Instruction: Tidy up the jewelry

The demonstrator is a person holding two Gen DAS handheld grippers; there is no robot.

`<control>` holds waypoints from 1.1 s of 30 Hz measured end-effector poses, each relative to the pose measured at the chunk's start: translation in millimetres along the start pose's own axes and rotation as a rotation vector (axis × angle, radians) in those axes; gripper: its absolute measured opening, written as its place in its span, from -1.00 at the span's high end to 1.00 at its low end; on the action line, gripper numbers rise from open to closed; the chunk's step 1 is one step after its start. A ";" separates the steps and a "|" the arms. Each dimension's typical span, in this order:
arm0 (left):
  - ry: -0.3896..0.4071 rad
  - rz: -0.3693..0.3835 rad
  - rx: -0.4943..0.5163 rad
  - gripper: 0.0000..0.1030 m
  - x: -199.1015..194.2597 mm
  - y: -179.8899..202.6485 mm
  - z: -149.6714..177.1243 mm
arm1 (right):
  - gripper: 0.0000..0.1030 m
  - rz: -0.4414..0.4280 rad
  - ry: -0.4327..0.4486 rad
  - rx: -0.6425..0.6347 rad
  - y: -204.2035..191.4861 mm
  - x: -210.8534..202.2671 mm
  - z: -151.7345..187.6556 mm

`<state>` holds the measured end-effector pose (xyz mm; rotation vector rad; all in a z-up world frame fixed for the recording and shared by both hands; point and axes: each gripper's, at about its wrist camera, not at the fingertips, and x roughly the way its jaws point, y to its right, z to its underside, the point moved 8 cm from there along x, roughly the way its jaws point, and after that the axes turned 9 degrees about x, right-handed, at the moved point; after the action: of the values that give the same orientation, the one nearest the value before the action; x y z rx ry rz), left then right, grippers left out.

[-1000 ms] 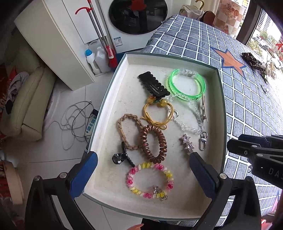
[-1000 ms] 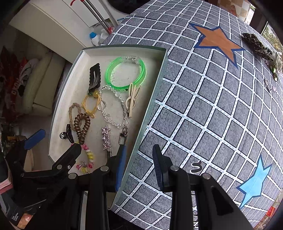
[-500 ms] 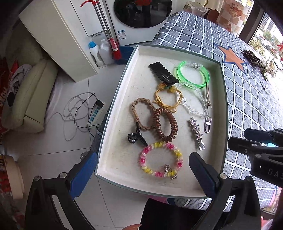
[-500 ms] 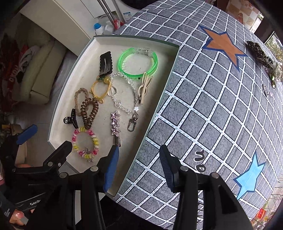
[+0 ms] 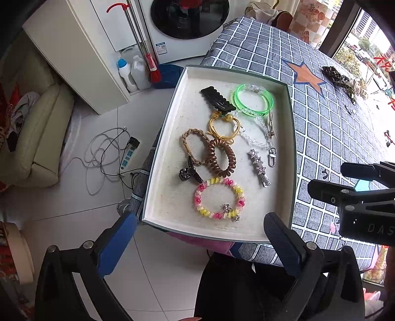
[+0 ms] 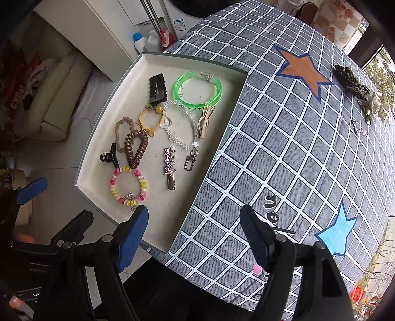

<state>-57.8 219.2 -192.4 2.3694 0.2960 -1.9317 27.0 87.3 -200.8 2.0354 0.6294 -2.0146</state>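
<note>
A white tray (image 5: 172,138) (image 6: 103,138) sits at the table's left corner, overhanging the edge. It holds a green bangle (image 5: 251,102) (image 6: 197,89), a black hair clip (image 5: 217,101), a yellow cord tie (image 5: 223,128), a braided tan tie (image 5: 193,145), a brown coil tie (image 5: 221,158), a small black claw clip (image 5: 188,172), a star barrette (image 5: 259,166) (image 6: 169,163), a clear bead chain (image 6: 180,123) and a pink-yellow bead bracelet (image 5: 219,197) (image 6: 128,187). My left gripper (image 5: 200,244) is open and empty, near the tray's front edge. My right gripper (image 6: 195,237) is open and empty, above the tray's front right corner.
The table has a grey checked cloth (image 6: 284,148) with orange and blue stars. More accessories (image 6: 353,84) lie at the far right of the cloth. A washing machine (image 5: 187,22), white cabinet (image 5: 81,56), bottles, cables and a cream sofa (image 5: 37,138) are on the floor side, left.
Both grippers have drawn back and up from the tray, so the tray looks smaller and farther. The right gripper's jaws have opened wider. The items in the tray have not moved.
</note>
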 end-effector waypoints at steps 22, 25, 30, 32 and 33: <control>0.038 -0.017 -0.038 -1.00 -53.3 -20.8 -2.9 | -0.71 0.021 0.095 -0.058 -26.7 -59.9 -10.2; 0.048 -0.027 -0.030 -1.00 -57.7 -21.3 -4.6 | -0.71 0.039 0.129 -0.055 -27.4 -67.3 -13.9; 0.059 -0.029 -0.037 -1.00 -64.2 -23.9 -6.5 | -0.71 0.050 0.151 -0.050 -28.2 -76.2 -16.6; 0.063 -0.031 -0.042 -1.00 -66.4 -25.3 -7.2 | -0.71 0.052 0.148 -0.053 -29.0 -78.2 -16.2; 0.065 -0.032 -0.045 -1.00 -67.3 -25.7 -7.3 | -0.71 0.058 0.147 -0.055 -28.9 -79.1 -15.9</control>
<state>-68.6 238.5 -123.4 2.4170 0.3800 -1.8440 30.7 107.9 -117.7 2.1581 0.6384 -1.8081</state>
